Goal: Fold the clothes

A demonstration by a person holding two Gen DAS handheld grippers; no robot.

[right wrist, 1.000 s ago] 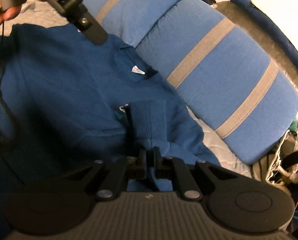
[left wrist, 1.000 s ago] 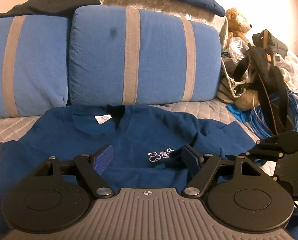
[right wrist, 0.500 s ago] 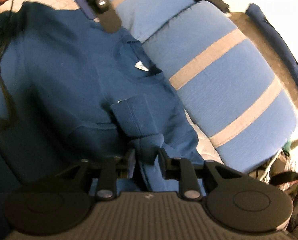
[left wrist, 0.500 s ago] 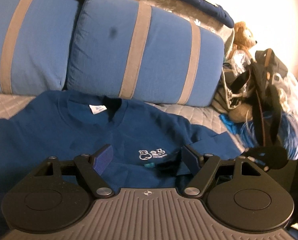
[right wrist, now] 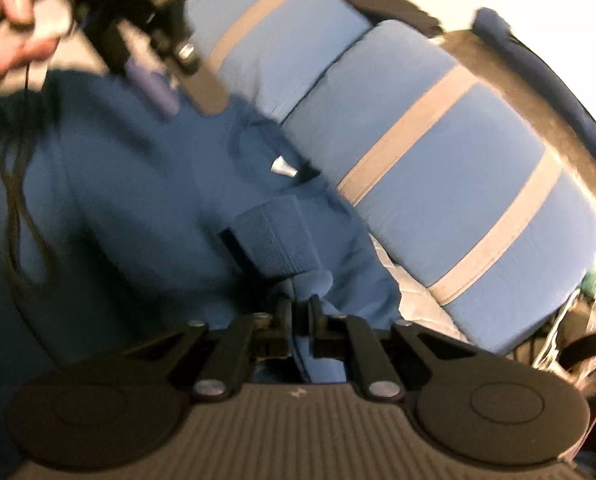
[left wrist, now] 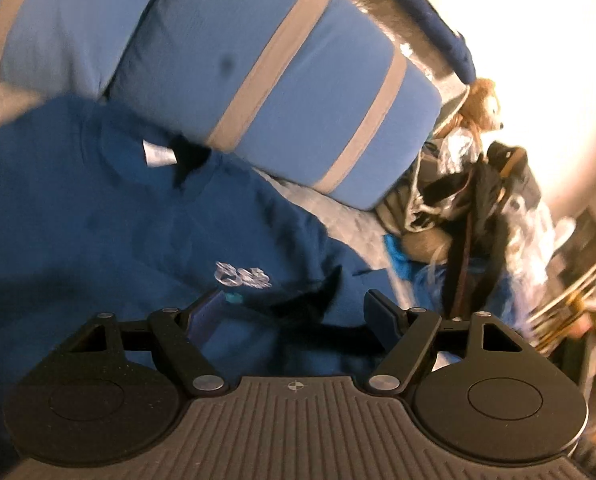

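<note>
Right tool [right wrist: 298, 306]: jaws pinched nearly together w/ a bunched fold of the sweatshirt's sleeve [right wrist: 294, 280] clamped between the pads; the ribbed cuff [right wrist: 274, 236] sticks out just past the tips, lying over the sweatshirt body. Fabric also hangs down betw. the finger arms toward the camera.

Left tool [left wrist: 294, 308]: jaws wide apart, nothing gripped. It hovers over the chest of the navy sweatshirt [left wrist: 98, 240], near the small white logo [left wrist: 242, 274]; whether the pads touch cloth can't be told, view is blurred. In the right-wrist view the same tool [right wrist: 170, 76] shows top left, held by a hand [right wrist: 6, 28], above the sweatshirt's shoulder.

Sweatshirt lies front-up on a grey quilted bed [left wrist: 338, 216], neck label [left wrist: 160, 156] up by the collar, collar right against the blue striped pillows [left wrist: 298, 92]. A teddy bear [left wrist: 484, 104] and a heap of bags and cords [left wrist: 478, 200] sit at the pillows' far end.
</note>
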